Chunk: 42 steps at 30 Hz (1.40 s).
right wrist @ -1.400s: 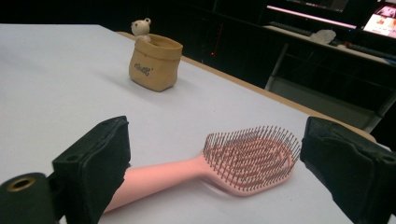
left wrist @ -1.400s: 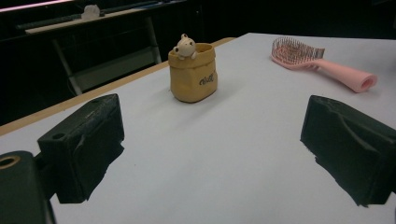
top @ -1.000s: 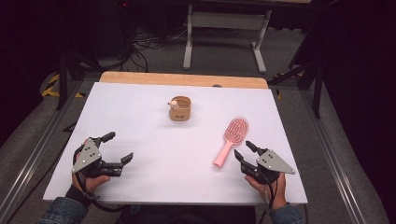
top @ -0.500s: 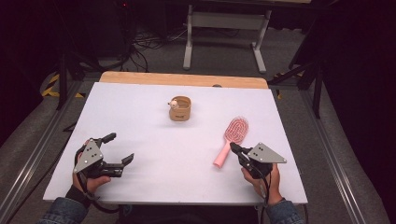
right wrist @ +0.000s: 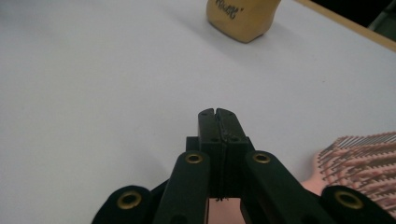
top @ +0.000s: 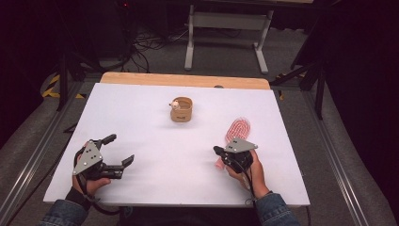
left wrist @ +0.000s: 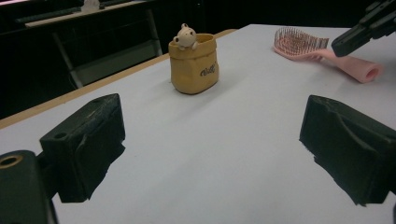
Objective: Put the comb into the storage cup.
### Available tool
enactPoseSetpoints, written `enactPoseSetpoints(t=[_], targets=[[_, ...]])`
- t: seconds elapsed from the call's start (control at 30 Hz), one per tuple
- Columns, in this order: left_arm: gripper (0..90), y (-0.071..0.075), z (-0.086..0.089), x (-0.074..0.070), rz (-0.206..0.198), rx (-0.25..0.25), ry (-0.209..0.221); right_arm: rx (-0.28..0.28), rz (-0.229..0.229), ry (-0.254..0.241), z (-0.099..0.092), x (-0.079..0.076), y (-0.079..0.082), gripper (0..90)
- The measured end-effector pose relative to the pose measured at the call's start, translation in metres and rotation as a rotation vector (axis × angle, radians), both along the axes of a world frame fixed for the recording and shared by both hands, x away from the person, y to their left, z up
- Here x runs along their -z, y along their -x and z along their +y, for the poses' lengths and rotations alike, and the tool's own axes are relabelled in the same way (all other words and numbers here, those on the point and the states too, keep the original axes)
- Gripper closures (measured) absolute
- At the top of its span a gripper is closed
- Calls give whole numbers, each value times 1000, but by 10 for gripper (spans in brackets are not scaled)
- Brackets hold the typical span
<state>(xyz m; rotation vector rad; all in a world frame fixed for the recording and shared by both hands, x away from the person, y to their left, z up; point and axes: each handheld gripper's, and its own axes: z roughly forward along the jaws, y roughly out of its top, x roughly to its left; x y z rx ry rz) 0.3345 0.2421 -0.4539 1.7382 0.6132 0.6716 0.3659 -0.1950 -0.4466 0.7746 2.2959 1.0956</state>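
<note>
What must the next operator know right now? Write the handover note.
Left hand-held gripper: open, empty, low over the white table at its near left.
Right hand-held gripper: jaws shut on nothing, above the handle of the pink hairbrush.
Hairbrush: flat on the table, right side, bristles up.
Tan pouch with a small bear: upright, far centre, untouched.
Done: right gripper brought to the brush.
Left: probably open the right jaws and take the handle.
</note>
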Motion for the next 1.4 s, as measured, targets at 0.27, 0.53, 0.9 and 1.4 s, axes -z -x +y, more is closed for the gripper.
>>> enactPoseSetpoints(t=[0.27, 0.53, 0.9, 1.4], targets=[[77, 0, 0, 0, 0, 0, -1, -1, 97, 93, 5, 12, -9, 900], [79, 0, 1, 0, 4, -3, 0, -24, 134, 106, 2, 11, -11, 900], [84, -1, 1, 1, 11, -4, 3, -55, 199, 176, -9, 4, -9, 900], [87, 0, 3, 0, 13, 0, 6, 20, 229, 237, -36, -2, -3, 900]])
